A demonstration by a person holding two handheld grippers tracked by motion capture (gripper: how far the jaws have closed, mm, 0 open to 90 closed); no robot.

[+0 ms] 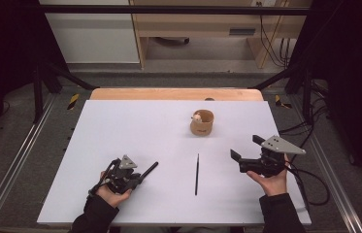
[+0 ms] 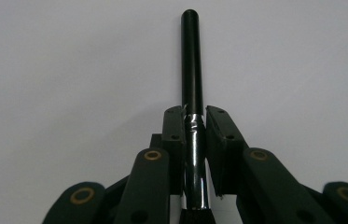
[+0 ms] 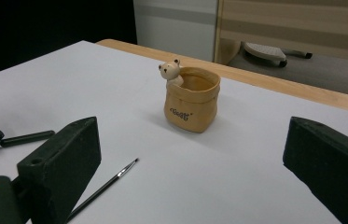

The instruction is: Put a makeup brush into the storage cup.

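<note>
My left gripper rests on the white board at the front left, shut on a thick black brush. In the left gripper view the pads clamp the brush's shiny ferrule, and the black handle sticks out ahead of the left gripper. My right gripper is held above the front right, jaws wide open with nothing between them, facing a tan cup. A thin black brush lies flat between the two hands, also seen as the thin brush by the right gripper.
The tan cup with a small bear figure on its rim stands right of centre on the white board. A wooden table edge runs behind the board. Black frame bars and cables flank both sides.
</note>
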